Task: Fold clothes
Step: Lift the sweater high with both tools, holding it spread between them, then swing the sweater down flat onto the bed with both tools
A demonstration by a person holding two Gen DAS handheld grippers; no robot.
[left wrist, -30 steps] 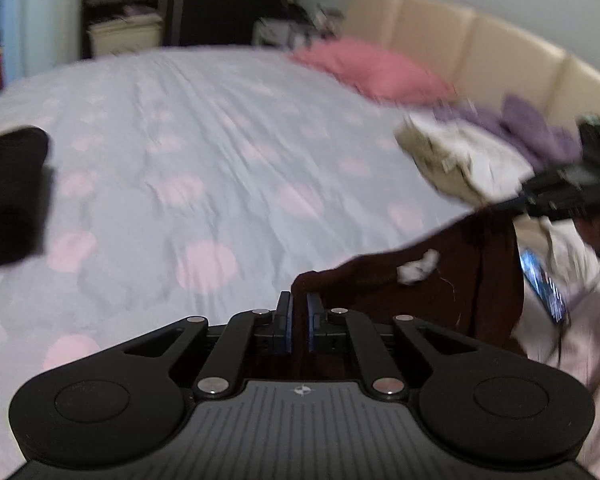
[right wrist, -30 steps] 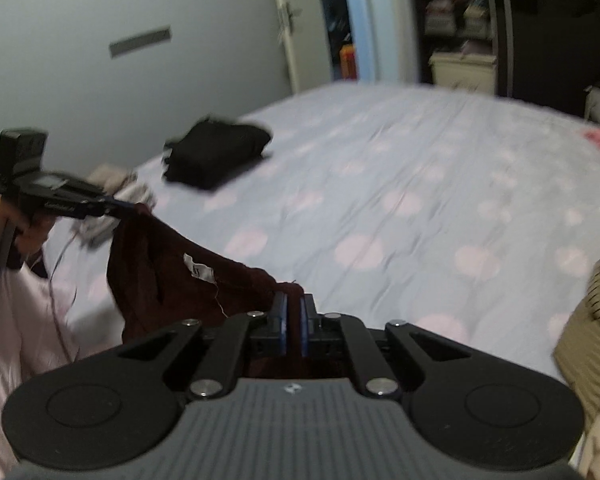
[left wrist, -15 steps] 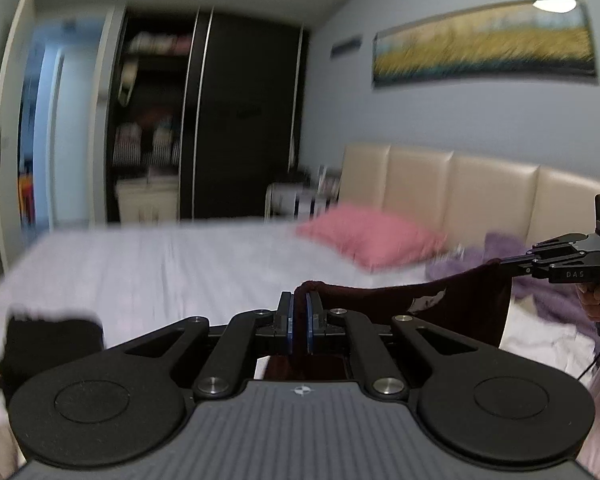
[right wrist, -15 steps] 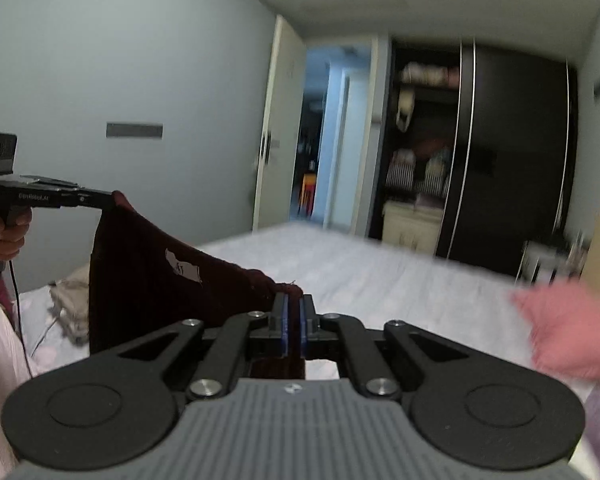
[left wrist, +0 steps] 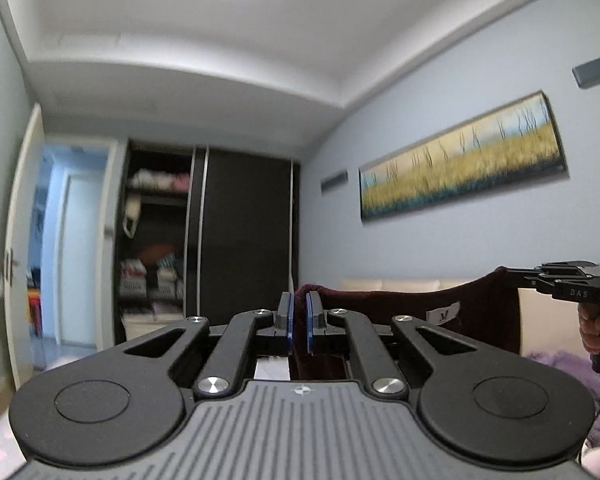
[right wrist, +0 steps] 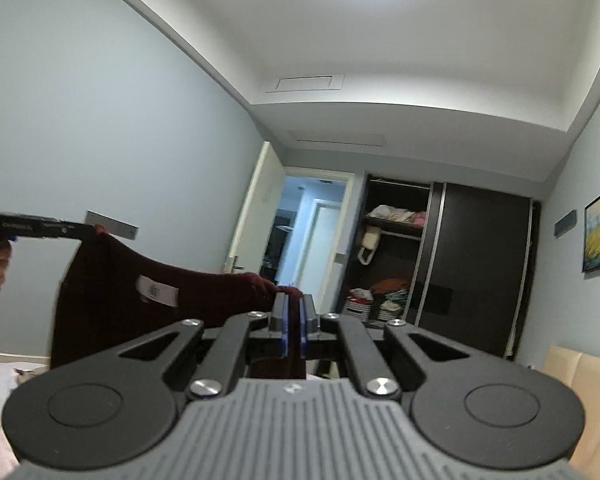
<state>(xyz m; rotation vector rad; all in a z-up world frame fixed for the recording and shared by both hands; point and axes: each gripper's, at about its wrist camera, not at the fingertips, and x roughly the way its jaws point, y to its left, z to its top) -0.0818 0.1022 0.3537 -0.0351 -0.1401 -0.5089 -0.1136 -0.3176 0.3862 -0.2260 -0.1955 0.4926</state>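
Observation:
A dark maroon garment (left wrist: 404, 312) hangs stretched in the air between both grippers, its white label (left wrist: 442, 314) facing the left wrist camera. My left gripper (left wrist: 298, 308) is shut on one top corner of it. Its other corner is pinched by the right gripper, seen at the right edge (left wrist: 512, 276) with a hand around its handle. In the right wrist view the same garment (right wrist: 112, 300) sags from my right gripper (right wrist: 293, 304), shut on its cloth, across to the left gripper (right wrist: 90, 232). The garment's lower part is hidden behind the gripper bodies.
Both cameras look nearly level across the room. A dark wardrobe (left wrist: 244, 236) with open shelves of clothes stands ahead, beside an open doorway (right wrist: 308, 232). A long painting (left wrist: 460, 168) hangs above the beige headboard (right wrist: 580, 392). Purple cloth (left wrist: 556, 364) lies low on the right.
Both grippers have risen high above the bed and tilted up, lifting the maroon garment off the bedspread. The bed has dropped out of sight; walls and ceiling fill the views.

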